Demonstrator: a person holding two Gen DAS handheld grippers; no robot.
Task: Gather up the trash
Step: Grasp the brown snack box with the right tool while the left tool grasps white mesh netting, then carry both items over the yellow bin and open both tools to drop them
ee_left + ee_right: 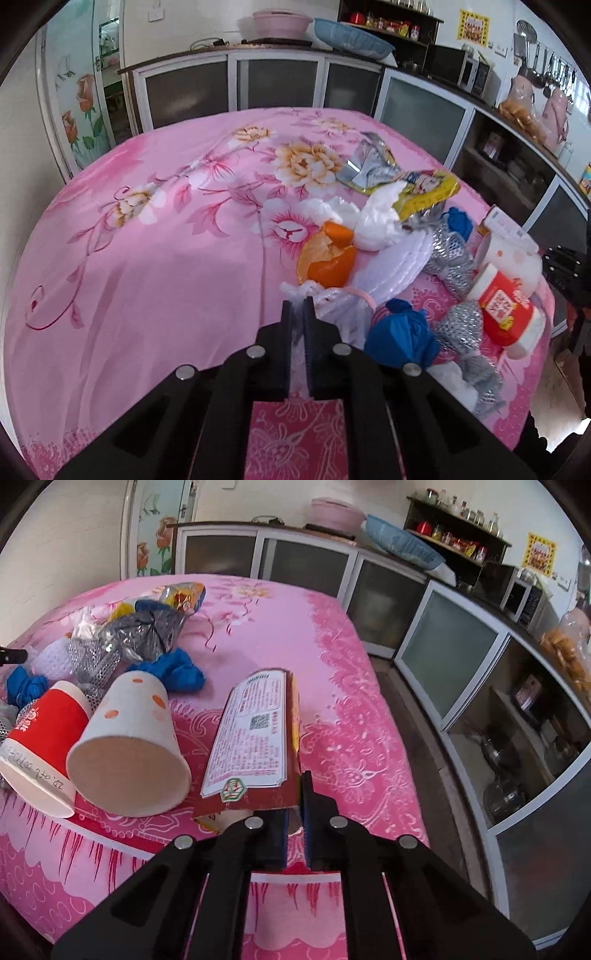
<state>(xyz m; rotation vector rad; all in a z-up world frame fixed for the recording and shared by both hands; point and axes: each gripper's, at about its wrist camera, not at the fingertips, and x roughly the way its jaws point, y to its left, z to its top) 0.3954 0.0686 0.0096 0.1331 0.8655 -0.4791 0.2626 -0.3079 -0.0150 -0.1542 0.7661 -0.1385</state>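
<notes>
Here, left gripper [297,308] pinches thin clear plastic bag [332,314] beside orange peel [327,258]; right gripper [295,794] clamps carton [251,738] edge beside the peel's heap — either may slip or tear free.

A pink floral tablecloth [155,258] lies before glass-fronted cabinets [277,86] topped by pink [279,23] and blue basins [351,37].

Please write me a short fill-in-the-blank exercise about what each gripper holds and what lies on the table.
1. The left gripper is shut on a clear plastic ____.
2. The right gripper is shut on the edge of a flat red ____.
3. The white cup and the red cup both lie on their ____.
4. The peel beside the tissue is coloured ____.

Missing words: bag; box; sides; orange
</notes>
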